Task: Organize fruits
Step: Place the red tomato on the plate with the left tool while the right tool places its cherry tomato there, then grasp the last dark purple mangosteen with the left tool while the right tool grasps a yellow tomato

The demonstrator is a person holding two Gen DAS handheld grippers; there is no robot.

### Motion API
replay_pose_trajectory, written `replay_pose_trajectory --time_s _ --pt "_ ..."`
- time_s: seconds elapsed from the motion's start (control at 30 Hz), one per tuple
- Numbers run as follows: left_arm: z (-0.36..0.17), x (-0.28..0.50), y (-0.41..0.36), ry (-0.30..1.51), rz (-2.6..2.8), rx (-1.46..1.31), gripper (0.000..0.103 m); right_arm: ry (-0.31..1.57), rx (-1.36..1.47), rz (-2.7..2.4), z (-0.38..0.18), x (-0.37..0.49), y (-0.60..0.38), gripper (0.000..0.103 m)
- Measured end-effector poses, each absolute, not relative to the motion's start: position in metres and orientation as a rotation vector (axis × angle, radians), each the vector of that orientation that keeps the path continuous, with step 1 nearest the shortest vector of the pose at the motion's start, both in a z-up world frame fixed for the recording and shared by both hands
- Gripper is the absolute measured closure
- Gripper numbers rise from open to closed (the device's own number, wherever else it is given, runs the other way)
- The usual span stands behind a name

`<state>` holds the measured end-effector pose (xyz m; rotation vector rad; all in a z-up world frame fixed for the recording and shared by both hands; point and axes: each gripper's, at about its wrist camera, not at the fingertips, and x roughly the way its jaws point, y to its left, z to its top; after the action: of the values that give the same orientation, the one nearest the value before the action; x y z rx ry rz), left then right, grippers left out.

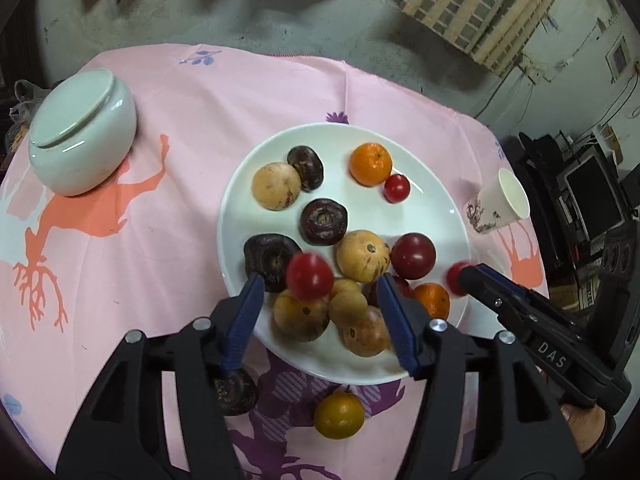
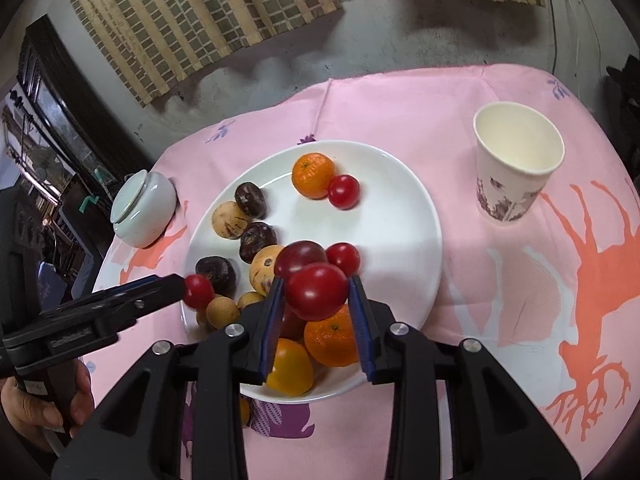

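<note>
A white plate (image 1: 424, 204) (image 2: 400, 240) holds several fruits: oranges, dark mangosteens, tan round fruits and red tomatoes. My left gripper (image 1: 320, 286) is open above the plate's near edge. A blurred red tomato (image 1: 309, 276) sits between its fingers, touching neither. In the right wrist view this gripper (image 2: 176, 286) comes in from the left with that tomato (image 2: 198, 291) at its tip. My right gripper (image 2: 317, 290) is shut on a red tomato (image 2: 316, 291) above the plate's near side. It shows in the left wrist view (image 1: 466, 278) with its tomato (image 1: 454, 278).
A pale green lidded jar (image 1: 80, 128) (image 2: 142, 208) stands at the left. A paper cup (image 1: 498, 204) (image 2: 516, 160) stands right of the plate. A yellow fruit (image 1: 339, 415) and a dark mangosteen (image 1: 236, 394) lie on the pink cloth (image 1: 180, 220) before the plate.
</note>
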<state>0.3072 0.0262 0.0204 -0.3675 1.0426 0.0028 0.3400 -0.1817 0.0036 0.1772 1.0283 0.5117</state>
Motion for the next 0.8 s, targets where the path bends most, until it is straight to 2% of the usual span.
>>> replay_pose_trajectory --time_s 0.1,0.27,0.8 --pt "0.021 0.302 0.032 1.047 0.01 -0.378 0.042 1.021 0.177 0.504 0.005 0.338 -0.185 0.069" --pt "0.018 0.283 0.043 1.06 0.033 -0.361 0.035 1.03 0.203 0.52 0.005 0.326 -0.193 0.068" --pt "-0.027 0.217 0.053 1.173 0.082 -0.36 0.034 1.164 0.187 0.548 -0.027 0.25 -0.207 0.067"
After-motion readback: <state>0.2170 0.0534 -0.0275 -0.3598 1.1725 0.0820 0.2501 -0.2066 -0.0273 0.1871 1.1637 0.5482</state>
